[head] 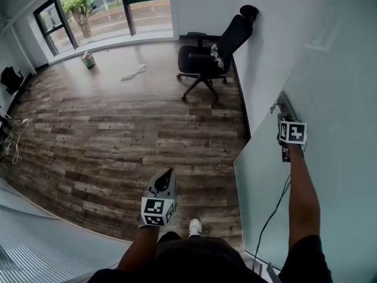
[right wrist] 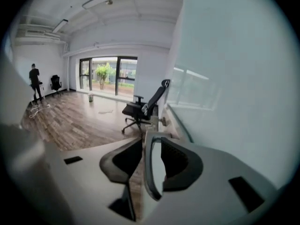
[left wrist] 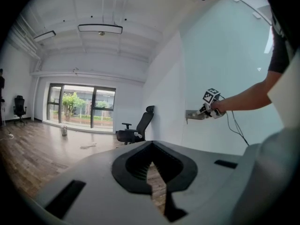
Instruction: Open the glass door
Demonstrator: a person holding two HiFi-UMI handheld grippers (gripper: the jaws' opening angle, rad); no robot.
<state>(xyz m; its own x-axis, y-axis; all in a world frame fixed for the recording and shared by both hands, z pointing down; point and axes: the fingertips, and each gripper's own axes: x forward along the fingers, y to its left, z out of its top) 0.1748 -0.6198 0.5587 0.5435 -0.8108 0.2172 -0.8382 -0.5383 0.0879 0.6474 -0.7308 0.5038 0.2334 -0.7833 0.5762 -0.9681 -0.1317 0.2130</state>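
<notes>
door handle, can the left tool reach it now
Probably not at once: the left tool hangs shut over the floor, apart from the glass door, and the right tool stands open around the door handle.

The glass door (head: 341,99) runs along the person's right, from 1 to 4 o'clock, with its handle (head: 285,106) at 2 o'clock. The right gripper (head: 284,119) is at that handle, which stands between its jaws. Past the door's far edge the wall (head: 259,52) carries on, and the chair (head: 206,61) stands against it at 12 o'clock. The windows (head: 106,7) close the far end at 11 o'clock. Before them, a bag (head: 89,59) sits on the floor (head: 118,134), with a scrap (head: 133,72) to its right. A cable (head: 15,140) lies at 9 o'clock. The left gripper (head: 166,175) hangs at 6 o'clock, just left of and beyond the shoe (head: 195,227).
</notes>
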